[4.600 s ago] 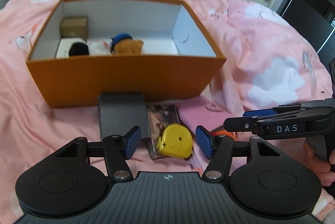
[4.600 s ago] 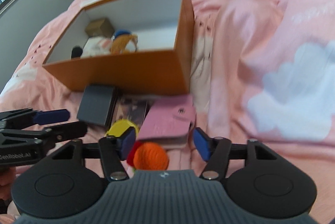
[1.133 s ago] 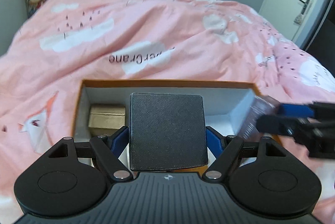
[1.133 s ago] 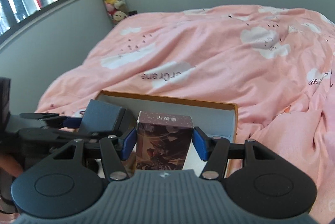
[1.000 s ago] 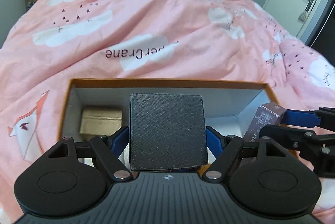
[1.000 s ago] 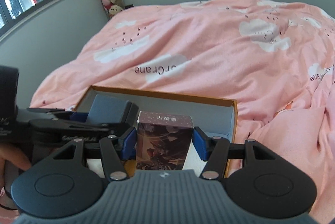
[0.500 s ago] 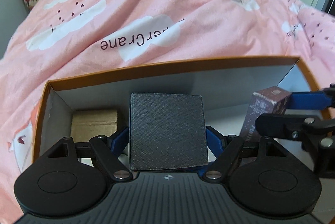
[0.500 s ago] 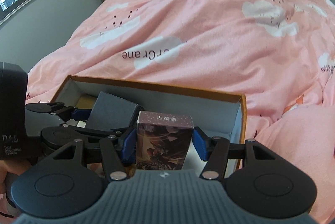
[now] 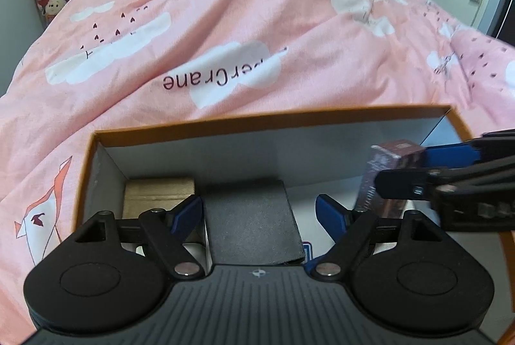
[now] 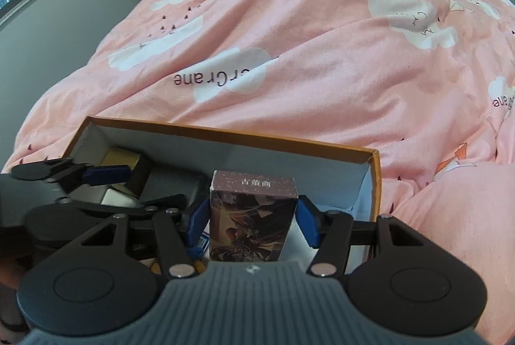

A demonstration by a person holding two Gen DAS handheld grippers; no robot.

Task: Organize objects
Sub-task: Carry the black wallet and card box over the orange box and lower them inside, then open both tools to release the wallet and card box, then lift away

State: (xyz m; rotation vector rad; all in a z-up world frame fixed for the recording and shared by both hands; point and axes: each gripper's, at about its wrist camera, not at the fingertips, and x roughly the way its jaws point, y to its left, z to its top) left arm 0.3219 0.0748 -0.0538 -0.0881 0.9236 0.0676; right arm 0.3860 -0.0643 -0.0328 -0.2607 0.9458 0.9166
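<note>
Hovering inside the orange cardboard storage box, the right gripper pinches a small purple printed card box by its flat sides near the right wall. Light, stiff, likely slippery. The left gripper stands spread around a black textured case.

1. The orange box, open-topped with white inner walls, is sitting on the pink bed.
2. The black square box, with a finely textured top, is lying flat inside the orange box, beside a tan carton that is resting in the far left corner.
3. The purple illustrated card box is standing upright in the right half of the orange box, its printed top end facing up; in the left wrist view it is leaning slightly.
</note>
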